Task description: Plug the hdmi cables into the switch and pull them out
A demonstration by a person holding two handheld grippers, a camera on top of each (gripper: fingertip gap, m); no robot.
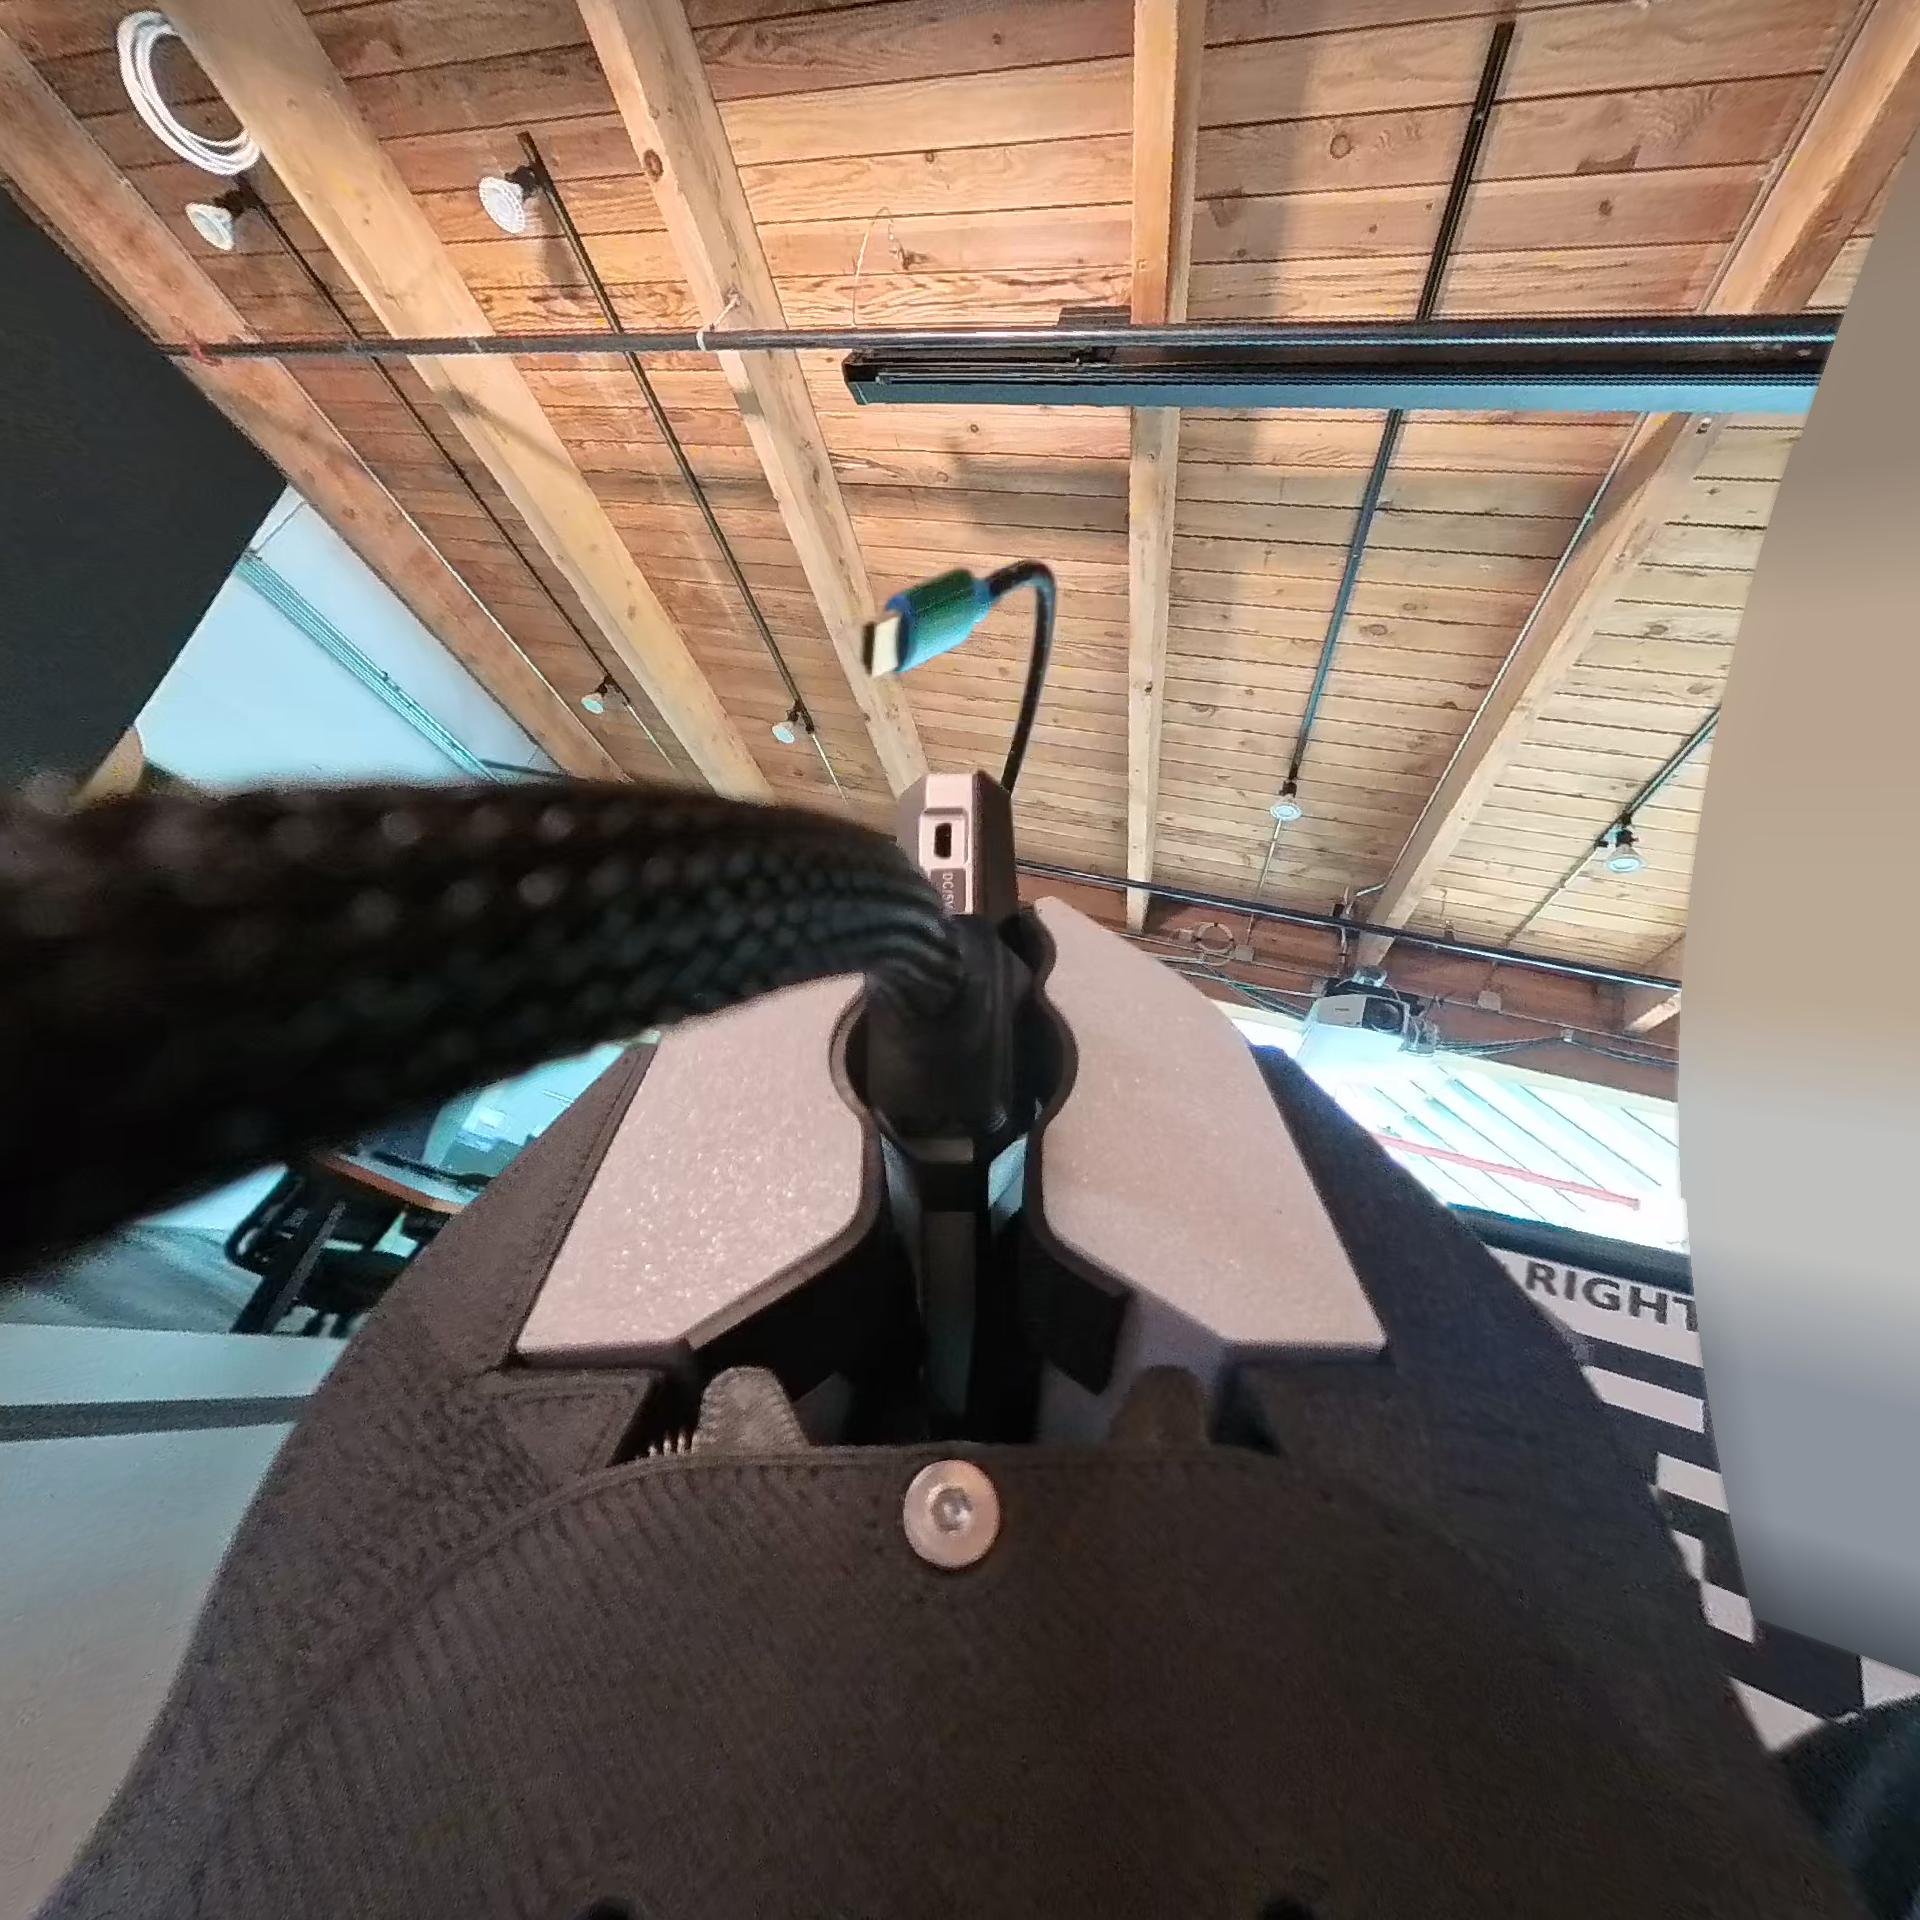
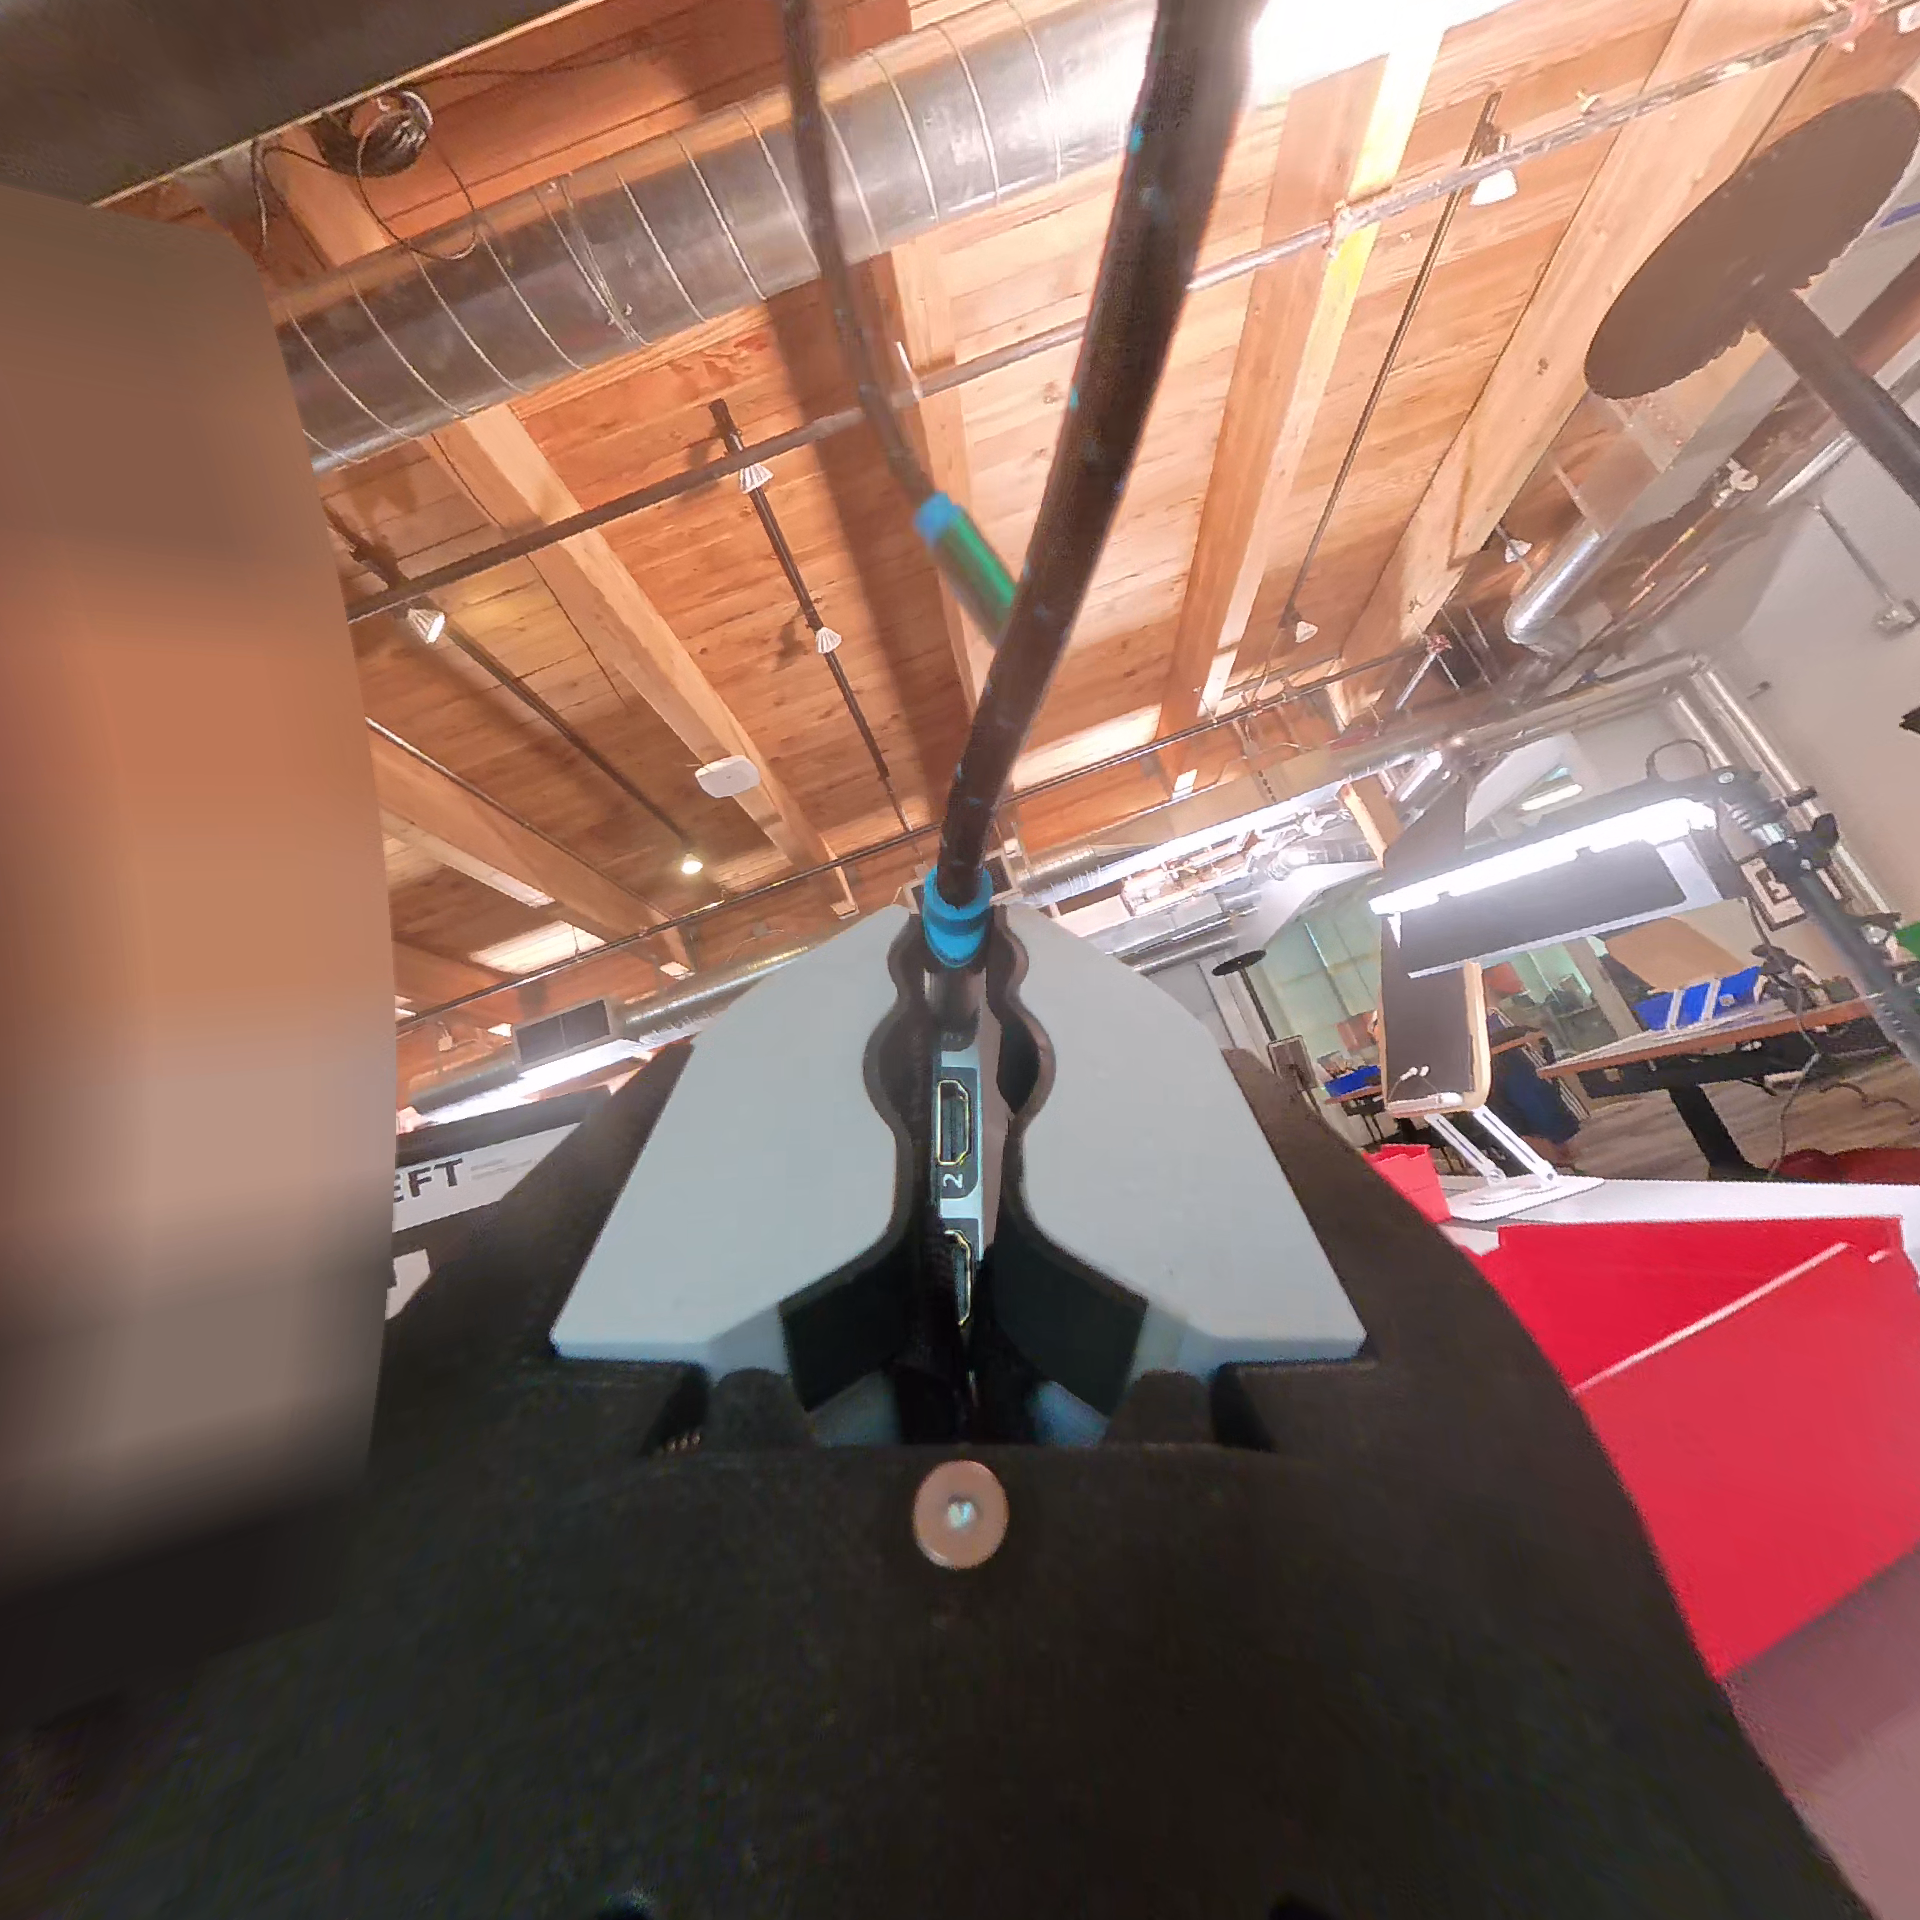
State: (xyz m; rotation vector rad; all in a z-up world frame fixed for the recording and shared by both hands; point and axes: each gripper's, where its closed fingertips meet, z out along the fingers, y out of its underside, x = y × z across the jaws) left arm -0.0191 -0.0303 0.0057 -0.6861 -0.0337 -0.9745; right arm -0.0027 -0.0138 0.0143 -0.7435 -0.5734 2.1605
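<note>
Wood-plank ceiling (image 1: pixel 935 260) with beams fills upper frames; track spotlights (image 1: pixel 506 197) upper left; silver duct (image 2: pixel 644 249) top; red cabinet (image 2: pixel 1704 1371) lower right.

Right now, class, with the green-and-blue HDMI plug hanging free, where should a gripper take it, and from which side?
Probably the green-and-blue shell, pinched across its broad flat faces from the side, square to its length. The metal tip points lower left and must stay bare; the thin cable arches off behind.
</note>
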